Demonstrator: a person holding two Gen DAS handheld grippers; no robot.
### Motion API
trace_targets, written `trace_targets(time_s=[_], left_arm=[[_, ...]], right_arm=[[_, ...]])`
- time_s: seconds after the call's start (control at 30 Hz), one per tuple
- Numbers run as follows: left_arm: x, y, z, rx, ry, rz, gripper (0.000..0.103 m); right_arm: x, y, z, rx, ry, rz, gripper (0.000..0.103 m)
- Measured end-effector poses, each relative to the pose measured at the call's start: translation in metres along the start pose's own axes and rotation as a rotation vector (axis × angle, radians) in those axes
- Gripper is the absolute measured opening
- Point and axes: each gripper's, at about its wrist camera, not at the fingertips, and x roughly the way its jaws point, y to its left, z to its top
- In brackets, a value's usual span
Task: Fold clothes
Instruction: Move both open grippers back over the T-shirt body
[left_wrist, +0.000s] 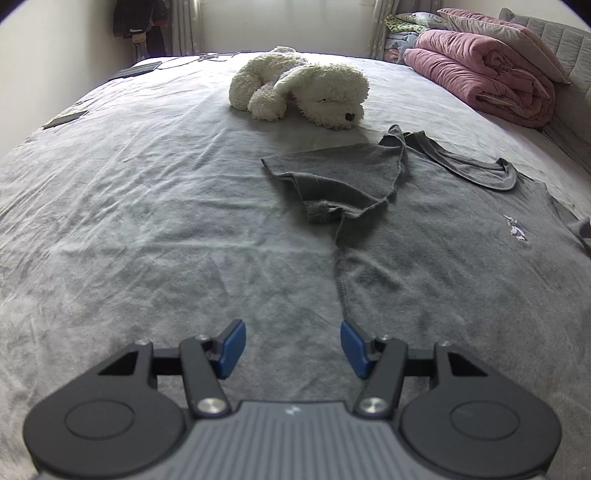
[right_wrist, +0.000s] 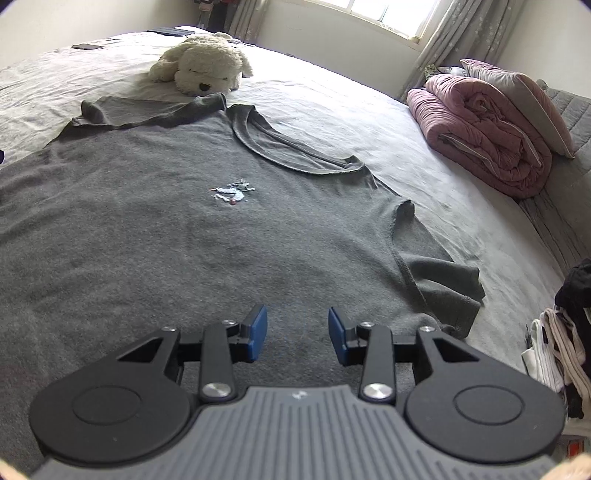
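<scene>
Both tongs, left gripper (left_wrist: 293, 347) and right gripper (right_wrist: 297, 334), stand part-open and empty. The grey T-shirt (right_wrist: 155, 229) lies flat ahead of them, beneath the right gripper. A shallow pinch could drag the bedsheet (left_wrist: 147, 221) along.

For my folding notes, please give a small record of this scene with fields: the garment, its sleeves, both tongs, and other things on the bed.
garment: grey T-shirt, spread flat on the bed, small print on chest
far sleeve: folded in over the body
near sleeve: lying out to the side
left tongs: open, empty, at the shirt's side seam
right tongs: open, empty, over the shirt
other things: white plush dog, pink quilt
</scene>
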Motion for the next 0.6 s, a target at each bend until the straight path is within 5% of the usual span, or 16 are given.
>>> trace_targets(time_s=[0.23,0.33,0.43,0.6], left_arm=[[0.011,-0.029,-0.020,0.142,0.023,0.034,0.058],[0.001,-0.038,-0.020,0.227,-0.030,0.109,0.058],[-0.010,-0.035,-0.017,0.229,-0.070,0.090,0.059],[0.011,-0.048,-0.030,0.257,0.012,0.089,0.059]], right_arm=[[0.007,0.014,0.002,-0.016,0.014,0.004,0.040],[0.007,0.016,0.003,-0.021,0.011,0.003,0.040],[0.007,0.017,0.004,-0.022,0.009,0.004,0.042],[0.010,0.021,0.002,-0.029,0.025,0.009,0.042]])
